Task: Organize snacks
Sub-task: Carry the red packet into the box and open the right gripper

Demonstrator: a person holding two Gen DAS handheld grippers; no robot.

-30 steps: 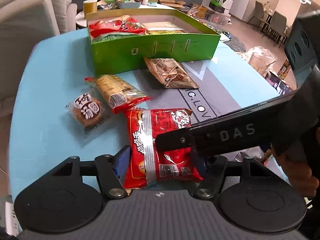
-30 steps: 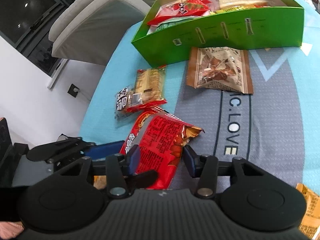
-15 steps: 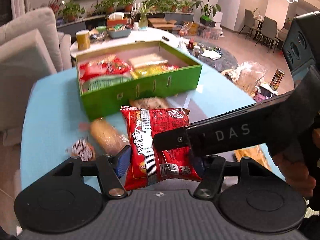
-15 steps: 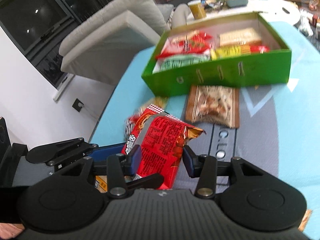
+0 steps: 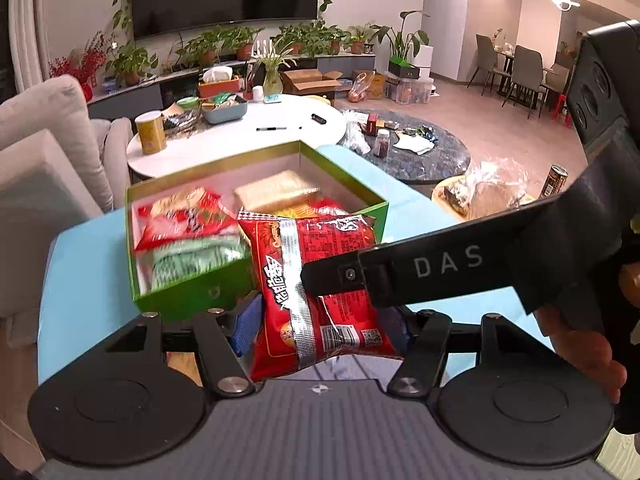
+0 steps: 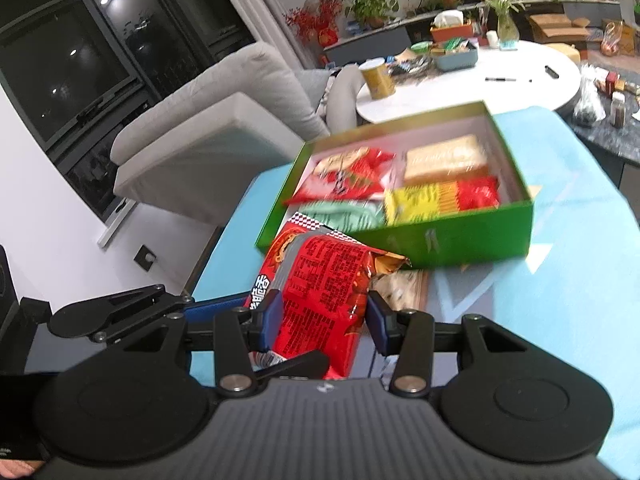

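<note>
We observe a crinkled red snack packet [image 5: 320, 292] with a silver seam, held aloft near the green open-topped box [image 6: 436, 240] on the blue table, which holds a red, a pale green, a tan and a yellow-and-red packet lying flat.

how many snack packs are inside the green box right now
4 show in the green box: a red pack back left, a mint-green one front left, a tan one back right, a yellow-and-red one front right. More may lie underneath.
</note>
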